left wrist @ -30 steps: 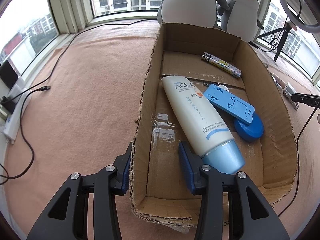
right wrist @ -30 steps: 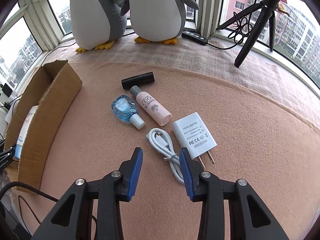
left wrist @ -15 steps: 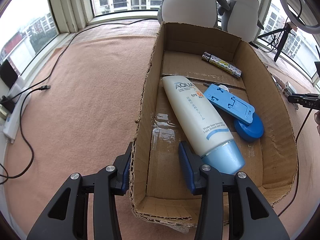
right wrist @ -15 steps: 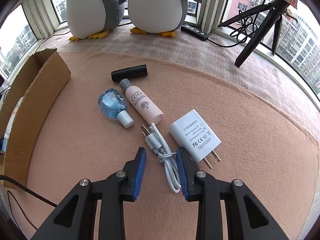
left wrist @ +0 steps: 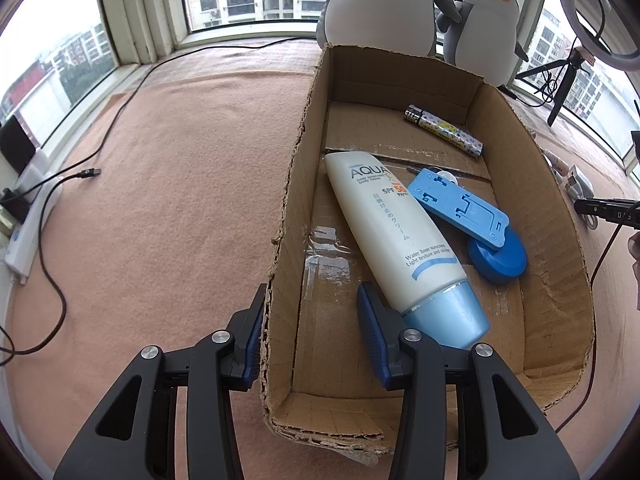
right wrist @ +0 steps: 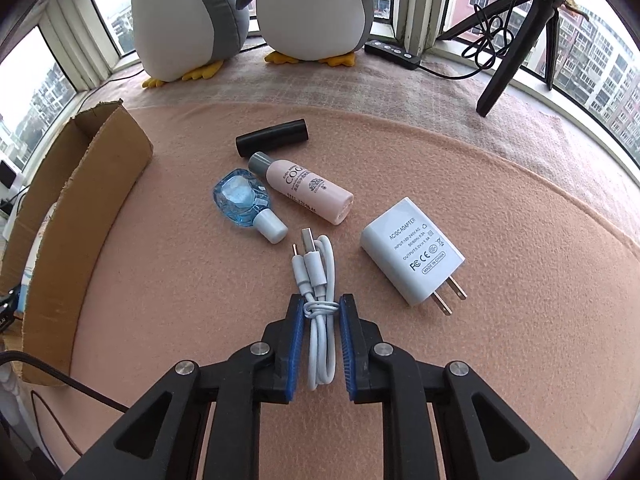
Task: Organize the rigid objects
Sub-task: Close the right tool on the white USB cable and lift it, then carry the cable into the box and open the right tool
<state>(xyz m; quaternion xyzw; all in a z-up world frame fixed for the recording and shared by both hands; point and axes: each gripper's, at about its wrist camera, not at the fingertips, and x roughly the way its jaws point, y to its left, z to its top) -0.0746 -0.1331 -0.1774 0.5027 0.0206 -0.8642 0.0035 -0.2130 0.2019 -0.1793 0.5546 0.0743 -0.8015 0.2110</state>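
Item in hand: bundled white USB cable (right wrist: pixel 320 320), lying on the peach felt tabletop (right wrist: pixel 500 240) at 6 o'clock in the right wrist view, tied at its middle by a wrap of its own cord.

Right gripper (right wrist: pixel 319 312): jaws narrowed to either side of the bundle at the tie, blue pads just beside the cord; firm contact cannot be confirmed.

Left gripper (left wrist: pixel 310 316): wide open, holding nothing, straddling the near left wall of the brown cardboard box (left wrist: pixel 560 216).

Box contents: white sunscreen tube with pale blue cap (left wrist: pixel 396 240), blue plastic phone stand (left wrist: pixel 460 204), patterned lighter (left wrist: pixel 444 131).

Awaiting sorting, 11 to 1 o'clock of the cable: black cylindrical tube (right wrist: pixel 272 137), pink bottle with grey cap (right wrist: pixel 304 188), clear blue faceted bottle with white cap (right wrist: pixel 244 202), white wall adapter (right wrist: pixel 412 254).

Handling advice: squeeze at the tie, where the strands are gathered; a pinch elsewhere would likely let loops slip. Lift straight up so the plug ends clear the blue bottle, then carry toward 9 o'clock over the box wall.
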